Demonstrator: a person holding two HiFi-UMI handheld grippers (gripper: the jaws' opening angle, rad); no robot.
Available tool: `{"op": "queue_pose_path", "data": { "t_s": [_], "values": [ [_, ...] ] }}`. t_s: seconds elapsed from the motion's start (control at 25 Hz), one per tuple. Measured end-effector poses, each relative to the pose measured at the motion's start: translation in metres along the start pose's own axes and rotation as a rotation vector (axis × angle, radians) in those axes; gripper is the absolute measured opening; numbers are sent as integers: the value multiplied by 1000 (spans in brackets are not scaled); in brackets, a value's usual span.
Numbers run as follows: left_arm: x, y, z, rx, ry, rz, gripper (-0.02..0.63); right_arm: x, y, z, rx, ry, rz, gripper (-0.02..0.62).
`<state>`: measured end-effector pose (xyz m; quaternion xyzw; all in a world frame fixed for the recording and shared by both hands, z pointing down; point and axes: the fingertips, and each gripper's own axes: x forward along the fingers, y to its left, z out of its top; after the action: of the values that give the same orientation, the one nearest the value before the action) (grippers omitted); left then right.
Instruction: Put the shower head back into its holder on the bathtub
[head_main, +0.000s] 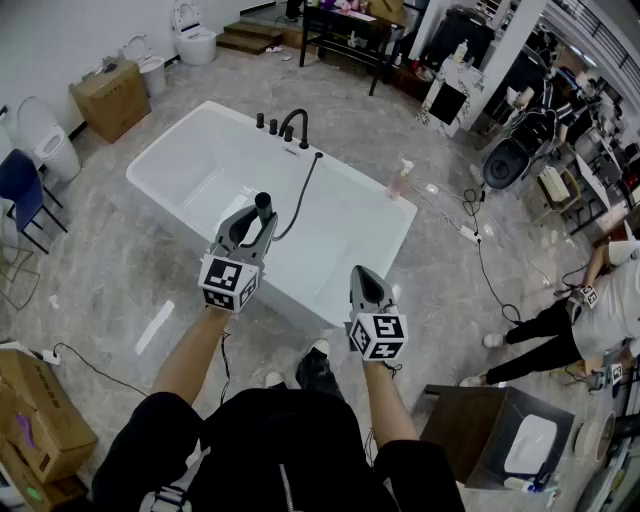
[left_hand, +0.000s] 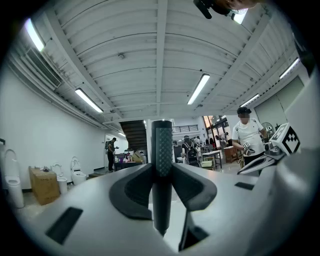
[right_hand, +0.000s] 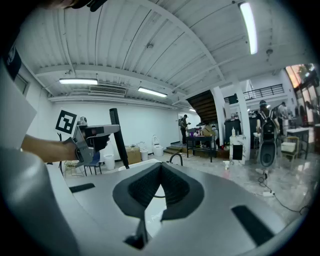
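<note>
Left gripper (head_main: 256, 222) clasps the shower head (head_main: 263, 203) upright over the bathtub (head_main: 215, 165); right gripper (head_main: 363, 273) is clenched empty; reseating remains.

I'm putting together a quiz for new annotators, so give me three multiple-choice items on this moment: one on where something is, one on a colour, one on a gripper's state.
1. Where is the shower head?
A. In its holder on the rim
B. Clamped in the left gripper's fingers
C. On the floor

2. What colour is the hose?
A. White
B. Silver
C. Black

3. How is the right gripper?
A. Shut and empty
B. Wide open
C. Shut on the hose

Answers: B, the left gripper view shows the dark handle pinched between the fingers. C, a black line runs from the bathtub rim to the handle. A, its fingers meet with nothing between them.
</note>
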<state>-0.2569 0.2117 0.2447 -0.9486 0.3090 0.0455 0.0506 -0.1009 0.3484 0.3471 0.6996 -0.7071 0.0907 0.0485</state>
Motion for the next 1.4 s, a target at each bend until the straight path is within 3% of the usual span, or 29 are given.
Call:
{"op": "queue_pose_path", "data": {
  "t_s": [0.24,0.68,1.08,1.4],
  "values": [
    [-1,-3,2,-9,-3,-2,137,2,1,-7,59,18,29,8],
    [20,0,-7,-31,11,10,137,32,-9,-27,79,80,73,8],
    [79,11,26,-35,-30,8,137,100,-21,-45,61,174,197,41],
    [125,14,3,-31,19,58,137,142,-42,-59,54,234,302,72]
  ]
}}
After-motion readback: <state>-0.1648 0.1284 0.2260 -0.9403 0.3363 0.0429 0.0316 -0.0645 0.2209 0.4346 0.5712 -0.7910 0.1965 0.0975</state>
